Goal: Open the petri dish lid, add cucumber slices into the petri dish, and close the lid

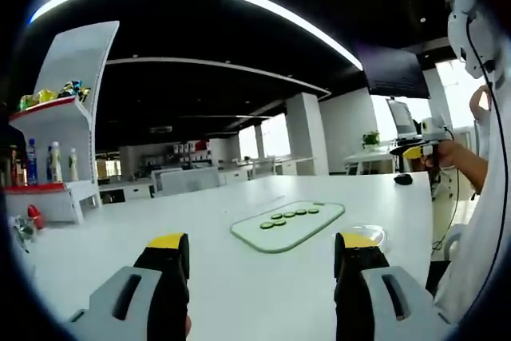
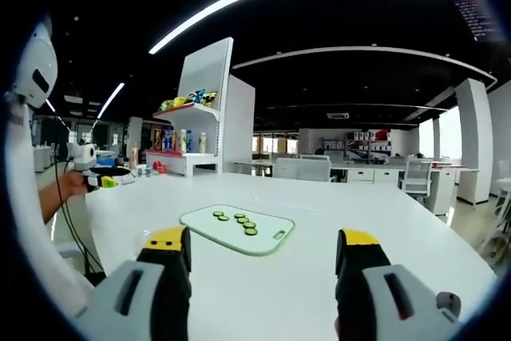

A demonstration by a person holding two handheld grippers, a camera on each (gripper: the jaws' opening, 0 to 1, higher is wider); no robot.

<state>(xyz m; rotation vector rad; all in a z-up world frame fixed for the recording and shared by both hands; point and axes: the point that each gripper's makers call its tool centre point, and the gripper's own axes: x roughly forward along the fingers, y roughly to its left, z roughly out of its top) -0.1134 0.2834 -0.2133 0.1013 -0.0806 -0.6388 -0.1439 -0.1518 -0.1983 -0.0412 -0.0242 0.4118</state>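
Nothing's started yet, I'd say. Both the left gripper [image 1: 259, 257] and right gripper [image 2: 263, 253] hover with jaws spread wide, holding nothing, over the white table [image 2: 383, 221]. Dark green cucumber slices [image 1: 289, 216] sit on the pale green cutting board [image 1: 263, 237]. The clear round petri dish [image 1: 369, 233] sits just beside that board, lid seemingly on. Next up: grab the lid.

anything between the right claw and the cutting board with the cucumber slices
Nothing: in the right gripper view, bare white table separates the open right claw from the cutting board and cucumber slices.
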